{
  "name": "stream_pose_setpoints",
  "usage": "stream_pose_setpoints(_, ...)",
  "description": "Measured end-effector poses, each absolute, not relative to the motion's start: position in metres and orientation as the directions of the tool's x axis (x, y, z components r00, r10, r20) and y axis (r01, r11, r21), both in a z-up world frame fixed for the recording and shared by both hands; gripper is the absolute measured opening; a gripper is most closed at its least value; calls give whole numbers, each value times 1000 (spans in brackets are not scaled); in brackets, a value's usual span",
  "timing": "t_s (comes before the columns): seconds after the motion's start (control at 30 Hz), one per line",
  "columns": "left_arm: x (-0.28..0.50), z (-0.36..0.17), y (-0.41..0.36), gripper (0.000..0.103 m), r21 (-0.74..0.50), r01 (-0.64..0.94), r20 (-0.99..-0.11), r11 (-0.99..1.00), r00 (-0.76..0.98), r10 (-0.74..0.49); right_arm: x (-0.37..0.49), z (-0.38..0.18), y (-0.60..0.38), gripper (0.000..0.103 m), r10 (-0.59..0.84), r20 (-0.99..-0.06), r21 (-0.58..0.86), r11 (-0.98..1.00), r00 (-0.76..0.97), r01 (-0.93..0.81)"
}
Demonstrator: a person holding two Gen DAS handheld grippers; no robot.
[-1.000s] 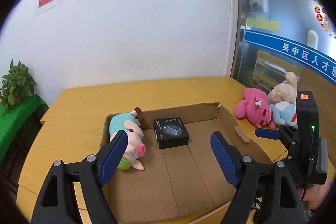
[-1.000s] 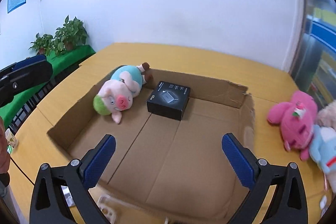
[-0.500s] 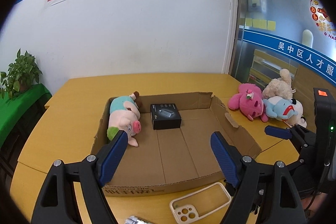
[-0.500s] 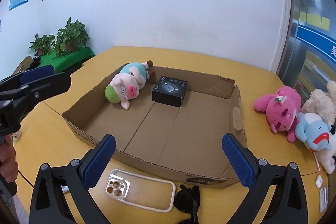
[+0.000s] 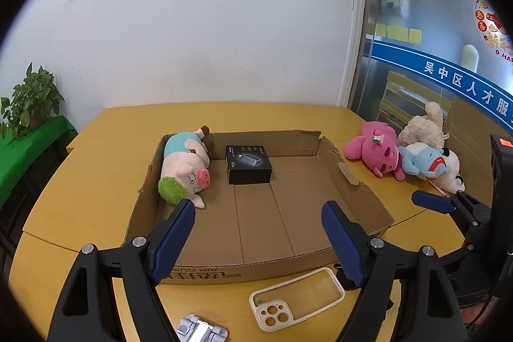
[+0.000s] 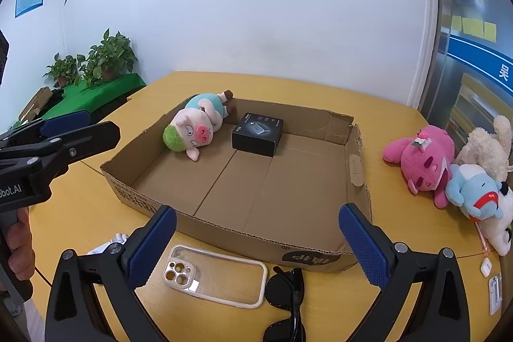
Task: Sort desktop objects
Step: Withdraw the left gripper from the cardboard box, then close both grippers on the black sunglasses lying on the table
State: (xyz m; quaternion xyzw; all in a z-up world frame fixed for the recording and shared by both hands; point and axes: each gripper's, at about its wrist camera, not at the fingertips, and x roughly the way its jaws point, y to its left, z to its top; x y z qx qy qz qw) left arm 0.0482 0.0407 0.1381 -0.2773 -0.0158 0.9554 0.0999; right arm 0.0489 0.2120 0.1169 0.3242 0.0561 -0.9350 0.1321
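The cardboard tray (image 5: 333, 156) lies on the yellow table (image 5: 96, 181), with its long side running left to right. Inside it, the pig plush (image 5: 184, 169) lies along the left wall, its green head toward the cameras and its feet at the far corner. The black box (image 5: 248, 164) sits just beside the pig, near the far wall.

In front of the tray lies a clear phone case (image 6: 214, 276), long axis left to right in the right wrist view, camera holes at the left end. The sunglasses (image 6: 287, 294) beside it are clear only in the right wrist view. Three plush toys (image 6: 423, 161) lie in a group on the table, right of the tray.

The left gripper (image 5: 258, 233) has its jaws wide apart and holds nothing. The right gripper (image 6: 256, 242) is also spread wide and empty.
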Motion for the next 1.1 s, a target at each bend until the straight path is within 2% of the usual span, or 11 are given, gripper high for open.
stream_pose_setpoints(0.33,56,113,38,81,-106,-187,-581,-977,-786,214,56,96,229,103,-284,-640,72,-947,-714,313)
stream_pose_setpoints(0.57,60,71,45,81,-174,-219,-659,-960,-699,279,72,23,282,102,-285,-752,185,-957,-594,225)
stream_pose_setpoints(0.67,60,54,53,81,-215,-231,-687,-949,-655,315,79,-4,288,100,-273,-799,182,-959,-536,216)
stream_pose_setpoints(0.8,61,39,64,81,-243,-245,-712,-938,-612,345,84,-34,282,85,-247,-844,153,-962,-475,227)
stream_pose_setpoints(0.87,60,34,68,81,-251,-250,-722,-935,-595,352,83,-45,278,74,-228,-862,134,-964,-452,232)
stream_pose_setpoints(1.0,60,26,76,81,-252,-265,-735,-931,-573,362,89,-53,268,69,-171,-865,51,-966,-472,255)
stream_pose_setpoints(1.07,58,21,81,81,-267,-271,-743,-925,-554,377,92,-53,264,55,-145,-859,15,-966,-491,259)
stream_pose_setpoints(1.1,58,20,83,81,-274,-276,-745,-922,-546,384,94,-52,265,54,-143,-856,15,-967,-496,253)
